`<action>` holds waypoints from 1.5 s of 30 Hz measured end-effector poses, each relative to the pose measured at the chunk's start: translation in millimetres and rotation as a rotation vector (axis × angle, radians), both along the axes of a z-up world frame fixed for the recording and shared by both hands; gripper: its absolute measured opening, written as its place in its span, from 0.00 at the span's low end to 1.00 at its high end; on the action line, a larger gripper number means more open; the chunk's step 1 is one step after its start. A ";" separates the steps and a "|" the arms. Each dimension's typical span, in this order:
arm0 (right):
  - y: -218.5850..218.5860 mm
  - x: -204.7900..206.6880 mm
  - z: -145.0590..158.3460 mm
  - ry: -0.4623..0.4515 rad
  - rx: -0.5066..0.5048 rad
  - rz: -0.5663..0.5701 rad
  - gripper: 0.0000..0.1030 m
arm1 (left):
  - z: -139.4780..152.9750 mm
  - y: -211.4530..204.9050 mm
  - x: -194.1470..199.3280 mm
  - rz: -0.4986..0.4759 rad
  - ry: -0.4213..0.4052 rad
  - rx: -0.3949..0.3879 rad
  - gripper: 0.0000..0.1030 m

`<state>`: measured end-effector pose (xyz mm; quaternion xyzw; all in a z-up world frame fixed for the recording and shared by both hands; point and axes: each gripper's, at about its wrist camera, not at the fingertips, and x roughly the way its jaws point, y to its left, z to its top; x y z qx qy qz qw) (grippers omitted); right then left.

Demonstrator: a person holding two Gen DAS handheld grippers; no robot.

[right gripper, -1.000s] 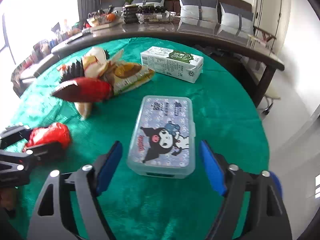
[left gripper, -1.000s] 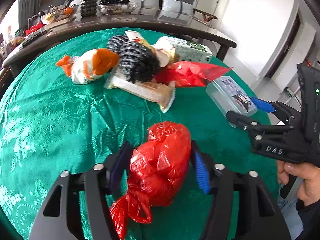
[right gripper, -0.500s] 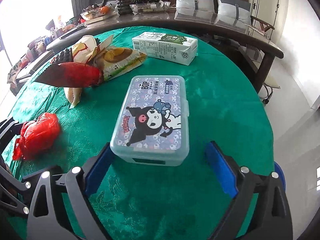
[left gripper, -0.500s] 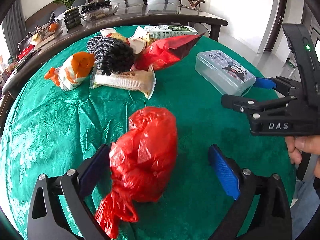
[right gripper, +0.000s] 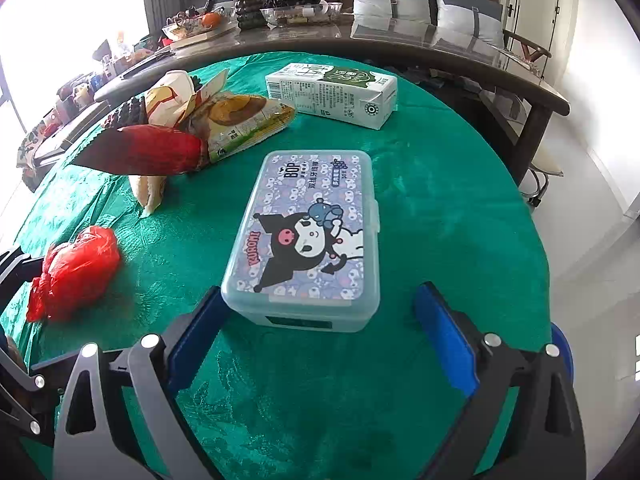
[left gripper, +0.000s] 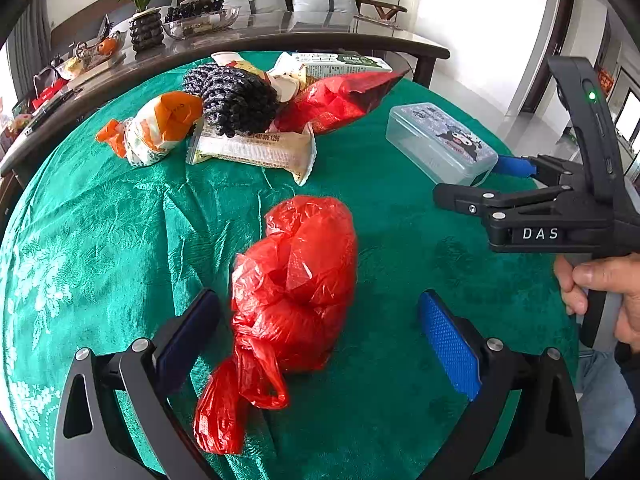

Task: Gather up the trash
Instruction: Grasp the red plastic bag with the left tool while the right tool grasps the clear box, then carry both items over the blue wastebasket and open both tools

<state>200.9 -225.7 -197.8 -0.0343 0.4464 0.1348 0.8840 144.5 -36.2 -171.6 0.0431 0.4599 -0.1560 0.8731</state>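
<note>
Left wrist view: your left tool (left gripper: 320,344) is spread wide, gripping nothing. The red plastic bag (left gripper: 294,280) lies on the green surface (left gripper: 100,240) between the pads, nearer the left pad (left gripper: 188,332), w/ its knotted tail (left gripper: 228,404) pointing back at you. It looks light, soft & crinkly, so it'll likely squash and slip; prob. best to pinch across the bulging middle, not the loose tail. More wrappers (left gripper: 256,148) are piled farther back.

Right wrist view: your right tool (right gripper: 316,332) is also released, straddling the near end of the clear lidded box (right gripper: 308,236), left pad touching or just beside its corner. Box looks rigid & smooth; take it by the long sides. A milk carton (right gripper: 332,92) lies beyond it, the red bag off left.
</note>
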 end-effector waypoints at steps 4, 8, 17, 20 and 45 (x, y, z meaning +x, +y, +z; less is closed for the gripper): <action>-3.2 1.5 2.2 0.020 0.026 0.001 0.90 | 3.3 3.4 2.9 -0.007 0.013 -0.027 0.95; -11.5 13.7 25.8 0.116 0.090 -0.021 0.90 | 15.7 6.8 6.7 -0.026 -0.006 -0.037 0.95; 34.0 61.1 42.8 0.252 -0.120 -0.003 0.89 | 16.1 10.8 27.0 -0.027 0.038 0.032 0.73; 37.7 64.5 39.2 0.276 -0.118 0.007 0.60 | 14.8 14.5 25.8 -0.024 0.052 0.012 0.53; -262.5 0.4 62.7 0.155 0.119 -0.395 0.59 | 69.5 -229.5 39.6 -0.321 0.070 -0.216 0.40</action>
